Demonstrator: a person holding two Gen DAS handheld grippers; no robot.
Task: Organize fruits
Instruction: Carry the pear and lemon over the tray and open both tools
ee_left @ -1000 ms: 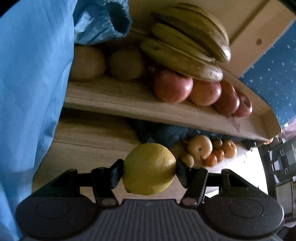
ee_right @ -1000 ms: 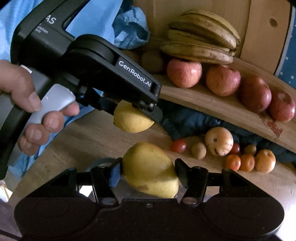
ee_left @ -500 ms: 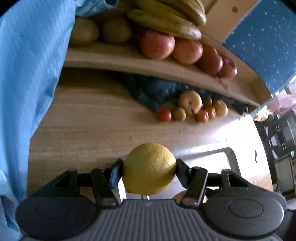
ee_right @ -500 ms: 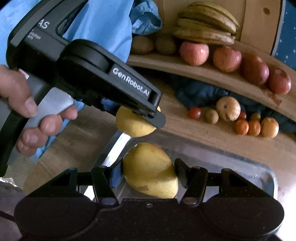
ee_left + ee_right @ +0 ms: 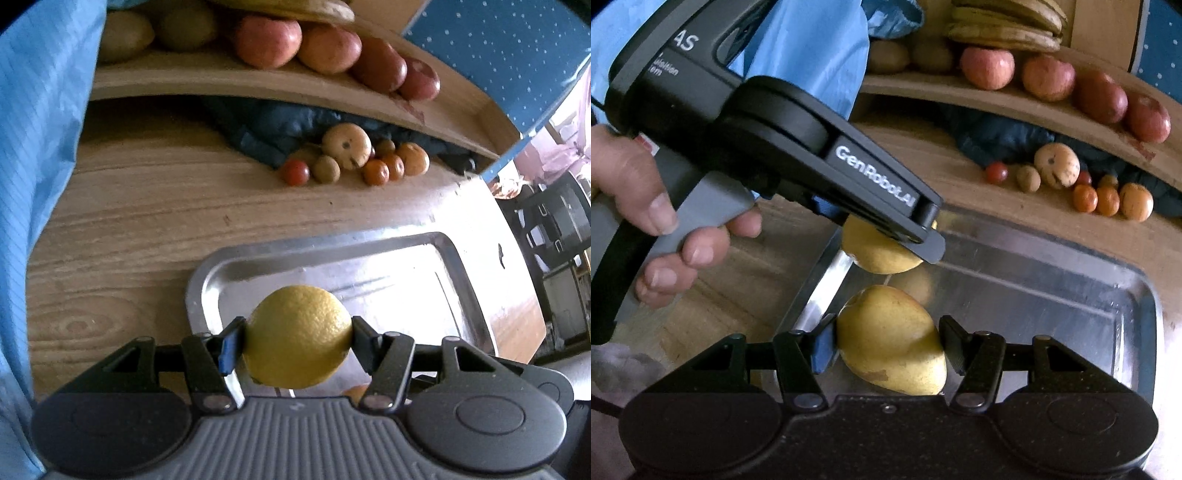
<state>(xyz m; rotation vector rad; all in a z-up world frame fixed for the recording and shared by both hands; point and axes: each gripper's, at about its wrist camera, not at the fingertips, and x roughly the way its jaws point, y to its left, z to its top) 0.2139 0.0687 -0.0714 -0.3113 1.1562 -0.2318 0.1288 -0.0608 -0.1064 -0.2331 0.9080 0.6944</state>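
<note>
My left gripper (image 5: 297, 338) is shut on a round yellow lemon (image 5: 298, 336), held above the left end of a shiny metal tray (image 5: 454, 258). The right wrist view shows that same lemon (image 5: 877, 254) under the left gripper (image 5: 886, 243), which a hand (image 5: 665, 229) carries over the tray (image 5: 1145, 306). My right gripper (image 5: 888, 345) is shut on a yellow pear (image 5: 892, 341), just above the tray's near left part and in front of the lemon.
A curved wooden shelf (image 5: 1015, 103) at the back holds red apples (image 5: 988, 68), brownish fruits and bananas (image 5: 1004, 26). Under it lie a dark cloth (image 5: 997, 136) and several small fruits (image 5: 1056, 166) on the wooden table (image 5: 129, 221). A blue sleeve (image 5: 37, 147) fills the left.
Both grippers have drawn back from the shelf and come over the metal tray, each still holding its fruit. The shelf has slid toward the top of both views.
</note>
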